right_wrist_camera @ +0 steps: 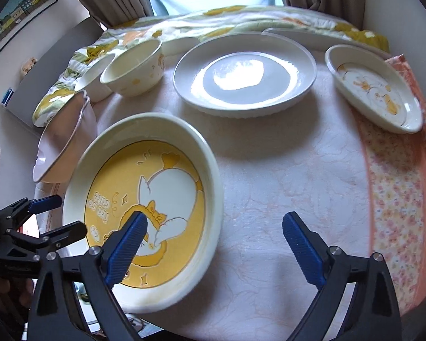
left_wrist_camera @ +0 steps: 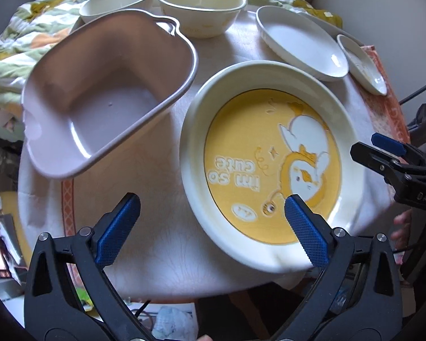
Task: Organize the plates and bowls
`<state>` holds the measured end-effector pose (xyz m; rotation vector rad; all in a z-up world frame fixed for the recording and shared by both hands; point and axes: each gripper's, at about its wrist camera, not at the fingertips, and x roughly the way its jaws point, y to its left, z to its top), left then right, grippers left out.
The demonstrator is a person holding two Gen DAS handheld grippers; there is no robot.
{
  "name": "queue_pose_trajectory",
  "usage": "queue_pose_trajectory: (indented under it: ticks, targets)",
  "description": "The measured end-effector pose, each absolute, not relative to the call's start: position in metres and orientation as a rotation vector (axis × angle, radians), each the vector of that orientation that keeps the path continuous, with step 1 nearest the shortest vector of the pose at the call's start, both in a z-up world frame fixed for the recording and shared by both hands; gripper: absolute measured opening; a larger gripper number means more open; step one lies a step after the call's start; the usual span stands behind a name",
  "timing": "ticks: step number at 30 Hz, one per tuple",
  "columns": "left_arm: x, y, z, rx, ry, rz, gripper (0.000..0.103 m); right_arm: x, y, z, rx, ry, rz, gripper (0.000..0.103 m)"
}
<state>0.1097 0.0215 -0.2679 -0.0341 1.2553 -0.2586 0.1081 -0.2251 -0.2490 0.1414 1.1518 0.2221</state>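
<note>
A cream plate with a yellow duck picture lies near the table's front edge; it also shows in the right wrist view. My left gripper is open, its right finger over the plate's near rim. My right gripper is open, its left finger over the same plate. A pink squarish bowl sits left of the plate. Behind stand two cream bowls, a plain white plate and a small duck-print plate.
The table has a pale cloth with an orange patterned band on the right. A floral quilt lies behind the dishes. The table edge runs close beneath both grippers. The other gripper shows at the right in the left wrist view.
</note>
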Motion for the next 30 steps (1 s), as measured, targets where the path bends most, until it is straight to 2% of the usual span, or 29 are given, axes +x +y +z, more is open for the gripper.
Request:
queue_pose_trajectory:
  ticks: [4,11,18,23,30]
  targets:
    - [0.099,0.023,-0.238,-0.041,1.218,-0.264,0.101,0.102,-0.237,-0.222,0.107,1.12,0.176,0.095]
    - [0.107,0.015,-0.164,-0.055,1.05,-0.286,0.101,0.115,-0.261,-0.146,0.05,0.979,0.169,0.095]
    - [0.133,-0.012,-0.126,-0.033,0.957,-0.21,0.101,0.153,-0.285,-0.094,-0.113,0.913,0.125,0.095]
    - [0.161,-0.036,-0.13,-0.097,0.986,-0.171,0.101,0.201,-0.311,-0.103,-0.123,0.944,0.214,0.095]
    - [0.221,-0.061,-0.179,-0.33,1.083,-0.125,0.101,0.276,-0.324,-0.15,-0.141,1.059,0.454,0.095]
